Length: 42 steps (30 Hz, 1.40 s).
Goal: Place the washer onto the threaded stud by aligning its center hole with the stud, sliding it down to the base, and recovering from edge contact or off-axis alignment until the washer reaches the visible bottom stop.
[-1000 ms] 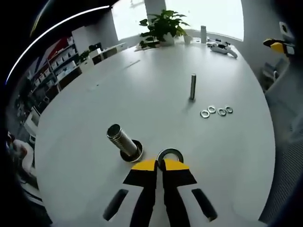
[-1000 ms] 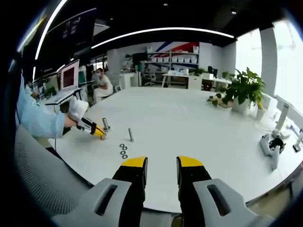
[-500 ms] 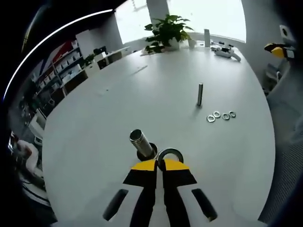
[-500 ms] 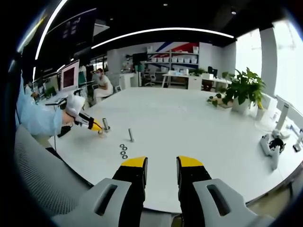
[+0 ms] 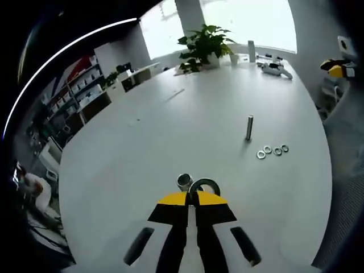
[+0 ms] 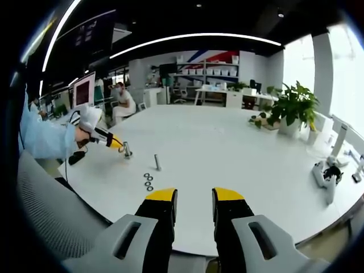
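Observation:
My left gripper [image 5: 192, 197] is shut on a metal washer [image 5: 204, 186] that sticks up between its yellow tips. Just left of the washer, the top of the thick threaded stud [image 5: 184, 181] shows end-on, touching or nearly touching the washer's rim. In the right gripper view, the left gripper [image 6: 115, 144] hovers right over that stud [image 6: 127, 150] on the white table [image 6: 227, 165], held by a gloved hand [image 6: 90, 122]. My right gripper [image 6: 194, 199] stands open near the table's front edge, with nothing between its fingers.
A thin stud [image 5: 249, 127] stands farther off with several loose washers [image 5: 272, 151] beside it; they also show as the thin stud [image 6: 157, 162] and washers [image 6: 148, 182]. A potted plant [image 5: 206, 44] and a white device [image 5: 274, 69] sit at the far edge. A blue sleeve [image 6: 42, 139] reaches in.
My left gripper has risen and moved over the thick stud with the washer; the stud now shows end-on below the tips instead of from the side. The right gripper has not moved.

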Motion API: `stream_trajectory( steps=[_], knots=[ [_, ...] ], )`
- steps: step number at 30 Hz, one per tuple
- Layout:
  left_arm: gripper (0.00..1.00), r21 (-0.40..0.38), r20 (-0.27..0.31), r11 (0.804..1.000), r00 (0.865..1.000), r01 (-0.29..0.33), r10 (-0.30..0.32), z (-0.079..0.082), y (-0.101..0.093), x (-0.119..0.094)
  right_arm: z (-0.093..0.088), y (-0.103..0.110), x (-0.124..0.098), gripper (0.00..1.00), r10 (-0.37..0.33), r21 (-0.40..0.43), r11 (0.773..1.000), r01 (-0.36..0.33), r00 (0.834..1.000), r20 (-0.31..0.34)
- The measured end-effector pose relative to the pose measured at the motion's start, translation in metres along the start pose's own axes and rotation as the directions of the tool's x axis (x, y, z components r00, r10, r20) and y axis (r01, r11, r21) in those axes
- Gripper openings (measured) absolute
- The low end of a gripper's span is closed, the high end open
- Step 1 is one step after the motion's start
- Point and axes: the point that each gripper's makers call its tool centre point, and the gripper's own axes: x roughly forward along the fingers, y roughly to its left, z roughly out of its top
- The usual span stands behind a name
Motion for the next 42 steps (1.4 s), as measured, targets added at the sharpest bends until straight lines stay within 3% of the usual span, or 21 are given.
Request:
stream_trajectory(
  steps=[11, 17, 42],
  knots=[
    [0.02, -0.008, 0.024, 1.000, 1.000, -0.016, 0.016, 0.011, 0.014, -0.001, 0.000, 0.000, 0.000, 0.27, 0.000, 0.001, 1.000, 0.000, 1.000, 0.003],
    [0.02, -0.003, 0.001, 1.000, 1.000, -0.021, 0.021, 0.010, 0.022, 0.006, 0.000, 0.000, 0.000, 0.27, 0.002, 0.000, 1.000, -0.002, 1.000, 0.003],
    [0.03, -0.030, 0.004, 1.000, 1.000, -0.009, 0.009, 0.010, 0.024, 0.011, 0.001, 0.000, 0.000, 0.27, -0.001, 0.003, 1.000, 0.001, 1.000, 0.003]
  ],
)
